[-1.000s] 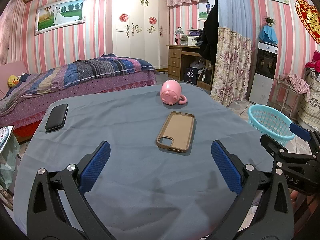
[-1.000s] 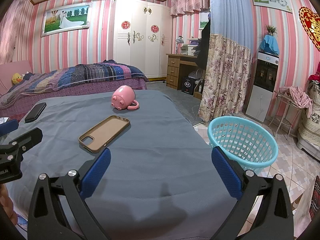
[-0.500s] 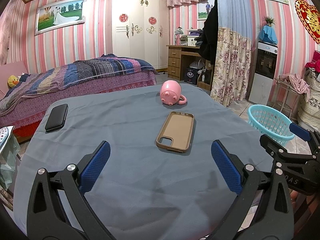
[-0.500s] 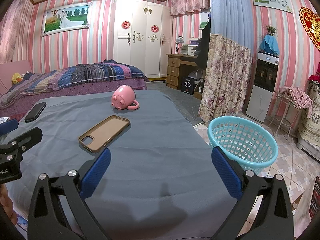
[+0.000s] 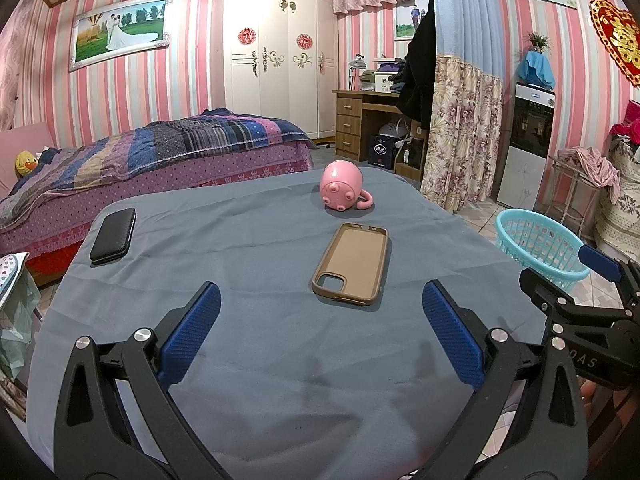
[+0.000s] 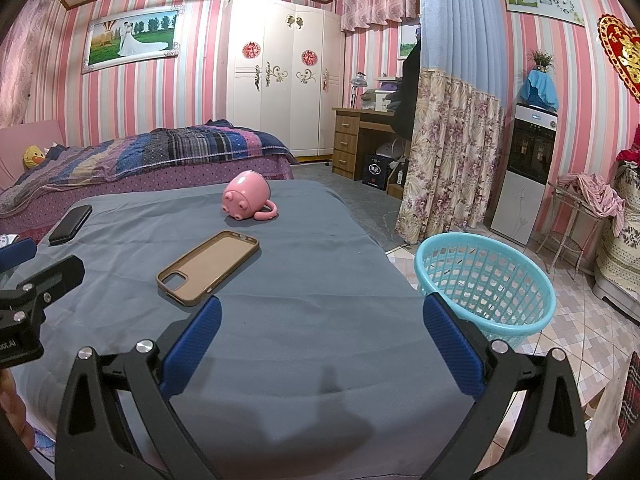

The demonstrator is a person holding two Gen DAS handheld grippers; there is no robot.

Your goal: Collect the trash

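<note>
A turquoise plastic basket (image 6: pixel 486 280) stands on the tiled floor just right of the table; its rim also shows in the left wrist view as the basket (image 5: pixel 536 240). My left gripper (image 5: pixel 320 328) hovers open over the near part of the grey tablecloth (image 5: pixel 248 264), nothing between its blue pads. My right gripper (image 6: pixel 322 336) is likewise open and empty, above the cloth's near right side. A tan phone case (image 5: pixel 352 262) lies face up ahead of both; it appears as the case (image 6: pixel 208 266) in the right wrist view. No loose litter shows on the cloth.
A pink pig mug (image 5: pixel 344 192) lies on its side at the table's far end. A black phone (image 5: pixel 113 235) rests near the far left corner. A bed (image 5: pixel 140 160) stands behind the table, a flowered curtain (image 6: pixel 448 168) and a water dispenser (image 6: pixel 524 168) to the right.
</note>
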